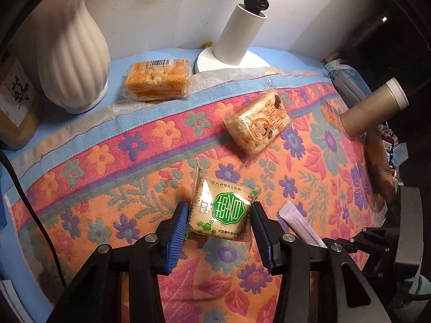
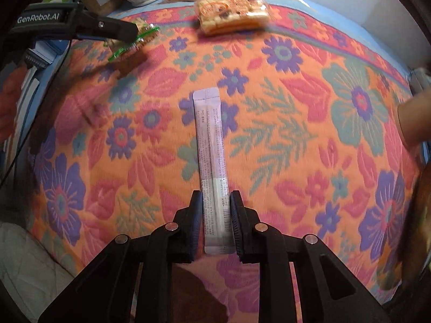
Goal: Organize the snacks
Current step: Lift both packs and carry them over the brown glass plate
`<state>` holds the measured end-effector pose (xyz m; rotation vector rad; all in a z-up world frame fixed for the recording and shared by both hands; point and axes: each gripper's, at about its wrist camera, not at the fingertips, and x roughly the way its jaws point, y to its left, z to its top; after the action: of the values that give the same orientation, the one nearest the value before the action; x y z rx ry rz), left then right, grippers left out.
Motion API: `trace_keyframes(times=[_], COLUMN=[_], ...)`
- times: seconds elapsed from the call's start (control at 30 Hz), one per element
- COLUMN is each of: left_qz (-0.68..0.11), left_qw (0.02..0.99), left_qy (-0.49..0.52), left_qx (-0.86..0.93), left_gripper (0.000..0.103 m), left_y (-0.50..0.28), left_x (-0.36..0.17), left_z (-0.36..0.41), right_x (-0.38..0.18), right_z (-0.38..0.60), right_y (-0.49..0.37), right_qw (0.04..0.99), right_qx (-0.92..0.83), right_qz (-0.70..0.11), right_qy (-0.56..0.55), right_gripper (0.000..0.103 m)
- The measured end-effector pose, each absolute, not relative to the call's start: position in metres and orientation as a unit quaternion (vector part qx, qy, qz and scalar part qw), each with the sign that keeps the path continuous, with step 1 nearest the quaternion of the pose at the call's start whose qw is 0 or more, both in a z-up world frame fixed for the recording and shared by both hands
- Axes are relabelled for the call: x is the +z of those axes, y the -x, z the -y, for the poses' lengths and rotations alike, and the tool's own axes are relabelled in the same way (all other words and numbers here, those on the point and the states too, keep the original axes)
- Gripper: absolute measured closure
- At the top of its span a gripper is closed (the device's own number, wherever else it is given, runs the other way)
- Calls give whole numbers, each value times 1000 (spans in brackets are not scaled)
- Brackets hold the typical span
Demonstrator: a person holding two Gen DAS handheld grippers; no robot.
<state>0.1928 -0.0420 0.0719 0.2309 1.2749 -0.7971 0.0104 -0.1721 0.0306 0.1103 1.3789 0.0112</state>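
A: The right gripper [image 2: 216, 215] was clamped on the light, floppy stick sachet [image 2: 212, 158], low over the floral cloth [image 2: 296, 140].

B: The left gripper [image 1: 218, 224] pinched the crinkly cracker packet [image 1: 225, 210] by its edges; brittle, probably. Two snack bars [image 1: 257, 122] lay beyond.

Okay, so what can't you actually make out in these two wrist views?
- Stick sachet: print blurred in the right wrist view; mostly hidden by the left gripper in the left wrist view.
- Green-label cracker pack: half hidden by the left gripper in the right wrist view.
- Lamp: top cut off, left wrist view.
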Motion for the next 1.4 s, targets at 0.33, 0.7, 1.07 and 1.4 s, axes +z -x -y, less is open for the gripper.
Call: trace_keyframes(times=[0.33,0.7,1.07,1.4], left_qz=[-534,-513,-508,-484], left_qw=[751,764,758,736], left_qy=[-144,-149,-173,-204], left_qx=[-362,-362,-371,-427], left_gripper=[58,58,58,58], left_y=[-162,-146,-124,-85], left_x=[115,137,150,164], left_z=[56,58,88,143], right_x=[26,25,54,96], right_z=[162,148,194,249], right_y=[-12,-27,26,85], right_qw=[779,783,780,797], right_qx=[-39,-45,-73,-132], right_qz=[-621,-607,-560,-493], right_qy=[-74,-126,-270,-323], right_gripper=[81,84,84,84])
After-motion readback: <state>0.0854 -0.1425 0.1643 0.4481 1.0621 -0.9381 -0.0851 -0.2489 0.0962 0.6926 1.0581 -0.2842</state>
